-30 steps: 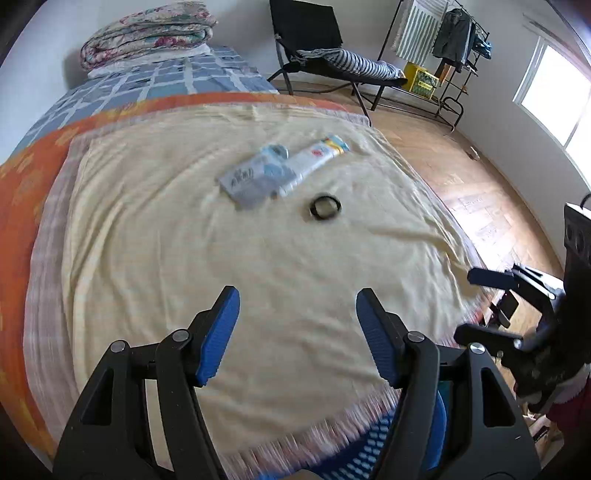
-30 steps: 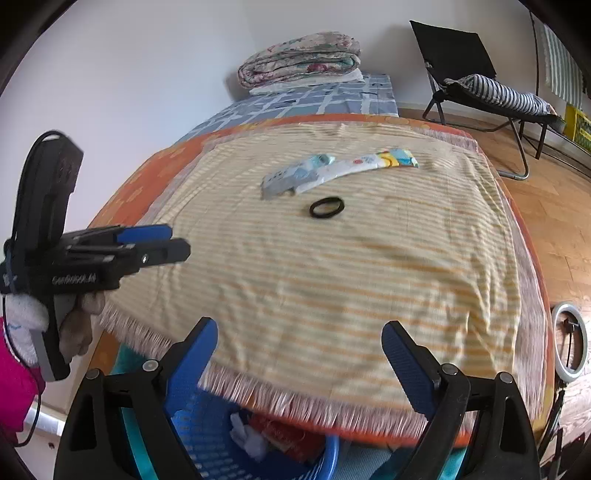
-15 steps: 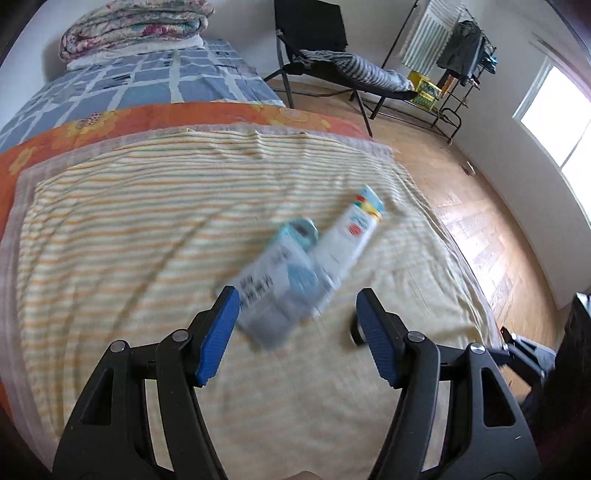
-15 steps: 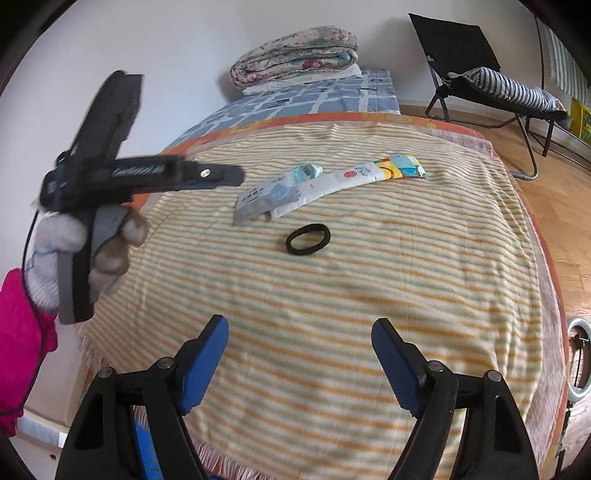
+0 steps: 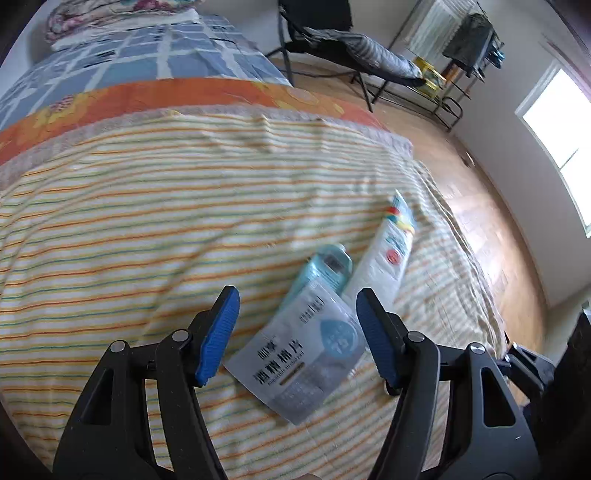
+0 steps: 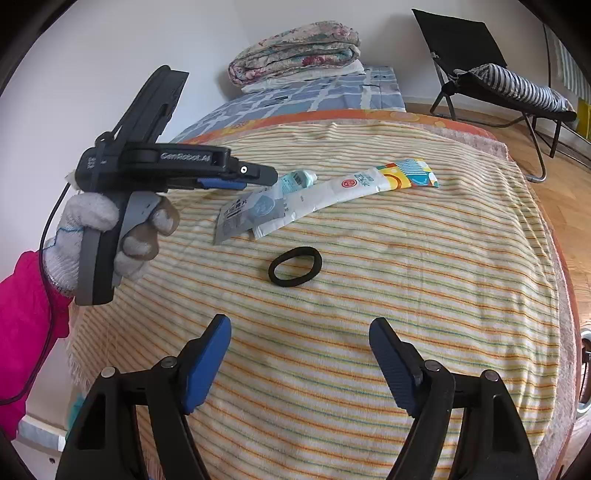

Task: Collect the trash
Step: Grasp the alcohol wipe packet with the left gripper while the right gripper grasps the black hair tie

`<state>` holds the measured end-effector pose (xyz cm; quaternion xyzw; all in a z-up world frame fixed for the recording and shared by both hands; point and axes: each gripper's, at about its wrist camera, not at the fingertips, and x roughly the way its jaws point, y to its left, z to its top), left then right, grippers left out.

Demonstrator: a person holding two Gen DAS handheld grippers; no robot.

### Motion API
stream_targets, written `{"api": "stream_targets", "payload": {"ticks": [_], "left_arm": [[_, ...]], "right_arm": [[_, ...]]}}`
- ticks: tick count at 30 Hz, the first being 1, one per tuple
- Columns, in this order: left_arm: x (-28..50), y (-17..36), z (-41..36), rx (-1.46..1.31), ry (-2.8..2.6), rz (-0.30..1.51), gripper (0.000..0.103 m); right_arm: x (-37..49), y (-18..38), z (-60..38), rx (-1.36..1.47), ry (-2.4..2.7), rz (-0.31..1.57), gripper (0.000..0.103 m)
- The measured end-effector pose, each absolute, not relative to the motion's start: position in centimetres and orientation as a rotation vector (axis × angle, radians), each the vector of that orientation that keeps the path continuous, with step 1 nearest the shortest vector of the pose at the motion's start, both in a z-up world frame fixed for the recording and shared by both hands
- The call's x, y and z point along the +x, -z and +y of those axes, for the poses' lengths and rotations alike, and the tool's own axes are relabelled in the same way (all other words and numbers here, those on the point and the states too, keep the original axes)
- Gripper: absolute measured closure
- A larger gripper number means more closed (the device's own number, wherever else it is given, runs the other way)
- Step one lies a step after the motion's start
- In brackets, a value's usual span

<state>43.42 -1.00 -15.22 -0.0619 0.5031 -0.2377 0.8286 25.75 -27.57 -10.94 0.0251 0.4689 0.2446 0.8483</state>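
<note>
On the striped blanket lie a grey printed packet, a teal tube and a long white wrapper, all overlapping. My left gripper is open just over the grey packet, a blue pad on each side and neither pressing it. The right wrist view shows that left gripper in a gloved hand, above the packet and wrapper. A black hair tie lies ahead of my right gripper, whose jaws are closing with nothing between them.
A folded quilt sits at the head of the bed on a blue checked sheet. A black folding chair stands on the wooden floor to the right. A clothes rack and a window are beyond.
My left gripper has travelled forward across the bed from its near edge to the grey packet. The right gripper has moved forward over the blanket and its jaws have narrowed a little.
</note>
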Motion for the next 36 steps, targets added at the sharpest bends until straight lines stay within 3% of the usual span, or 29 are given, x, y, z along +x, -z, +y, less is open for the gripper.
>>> {"api": "stream_targets", "payload": {"ticks": [13,36], "left_arm": [[37.9,15.2,-6.0,0.301,0.503,1.033,0.035],[36.0,15.8,-3.9,0.38,0.399,0.972,0.035]], "right_arm": [[25.7,10.9,-27.1,0.026,-0.511,0.999,0.024],[28.2,12.3,-25.2,-0.033,-0.496,1.025,0.029]]}}
